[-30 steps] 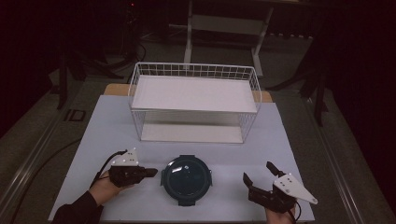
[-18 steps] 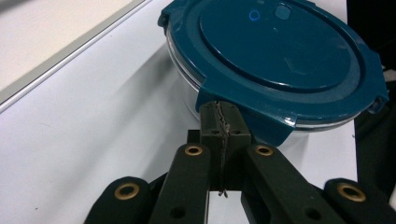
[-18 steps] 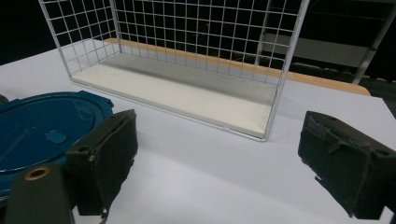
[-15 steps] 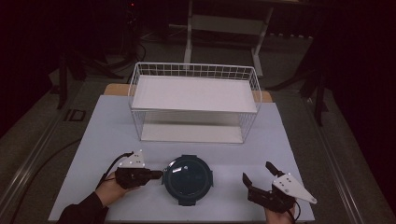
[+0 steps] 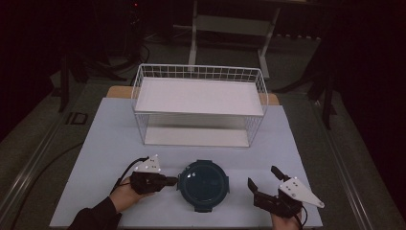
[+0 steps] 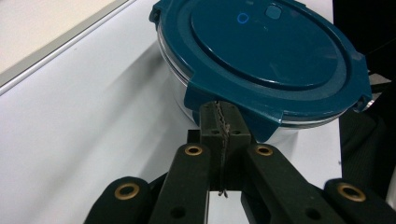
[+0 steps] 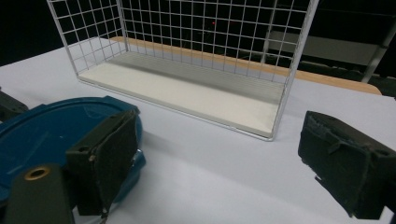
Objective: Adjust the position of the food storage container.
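Where the left gripper [image 5: 168, 181] lies at the near left of the white table [image 5: 105, 143], its jaws are pressed together, holding nothing, tips at a clasp of the container [image 5: 203, 185]. This round clear tub with a dark teal lid sits at the near middle, in front of the wire rack [image 5: 198, 103]. From above, that contact is too small to make out; the left gripper view shows the tips [image 6: 219, 122] under the clasp. At the right, the right gripper [image 5: 267, 186] stands wide open and empty; the container's rim [image 7: 46, 126] is partly hidden behind one pad.
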Tool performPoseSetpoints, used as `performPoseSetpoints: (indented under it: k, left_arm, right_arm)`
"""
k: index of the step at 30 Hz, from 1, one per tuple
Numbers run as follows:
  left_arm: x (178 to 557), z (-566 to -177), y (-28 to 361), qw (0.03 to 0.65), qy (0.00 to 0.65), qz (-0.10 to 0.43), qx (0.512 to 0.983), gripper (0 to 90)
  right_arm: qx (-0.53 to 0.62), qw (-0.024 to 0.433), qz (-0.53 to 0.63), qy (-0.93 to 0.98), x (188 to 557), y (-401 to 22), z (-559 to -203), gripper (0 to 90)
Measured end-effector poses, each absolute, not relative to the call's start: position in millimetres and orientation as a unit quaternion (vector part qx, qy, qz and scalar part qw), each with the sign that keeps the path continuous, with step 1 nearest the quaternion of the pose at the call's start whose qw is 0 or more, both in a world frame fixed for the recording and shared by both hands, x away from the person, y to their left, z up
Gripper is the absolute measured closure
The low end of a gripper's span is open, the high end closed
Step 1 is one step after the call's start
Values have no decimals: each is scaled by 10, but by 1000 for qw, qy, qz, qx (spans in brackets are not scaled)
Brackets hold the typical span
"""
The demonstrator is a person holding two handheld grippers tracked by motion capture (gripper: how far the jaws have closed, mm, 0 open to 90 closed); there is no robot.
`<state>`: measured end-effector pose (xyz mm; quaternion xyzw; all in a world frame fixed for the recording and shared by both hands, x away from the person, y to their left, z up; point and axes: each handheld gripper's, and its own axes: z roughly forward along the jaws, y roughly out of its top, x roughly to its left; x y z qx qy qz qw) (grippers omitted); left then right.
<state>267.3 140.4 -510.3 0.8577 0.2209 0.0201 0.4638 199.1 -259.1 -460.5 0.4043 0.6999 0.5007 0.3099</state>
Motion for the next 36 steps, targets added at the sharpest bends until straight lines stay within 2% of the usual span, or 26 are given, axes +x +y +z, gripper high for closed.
performPoseSetpoints:
  k: [14, 25, 26, 28, 32, 33, 36]
  left_arm:
    - [2705, -5112, 1137, 469, 212, 6, 857, 898]
    - [2714, -5100, 1090, 466, 210, 14, 859, 886]
    - [2718, -5087, 1109, 471, 211, 17, 856, 825]
    - [2741, -5047, 1171, 488, 226, 5, 843, 580]
    - [2736, -4958, 1278, 507, 232, 12, 830, 241]
    - [2719, -4927, 1298, 507, 232, 18, 830, 167]
    - [2683, -4865, 1329, 507, 233, 6, 830, 71]
  right_arm:
    - [393, 317, 496, 706, 1992, -2593, -4602, 117]
    - [395, 316, 503, 701, 1990, -2582, -4603, 118]
    - [394, 317, 503, 700, 1988, -2579, -4603, 118]
    - [390, 319, 505, 701, 1981, -2576, -4601, 118]
    - [387, 322, 503, 703, 1977, -2572, -4593, 131]
    - [386, 320, 504, 703, 1976, -2573, -4592, 136]
    - [384, 307, 507, 708, 1980, -2569, -4591, 141]
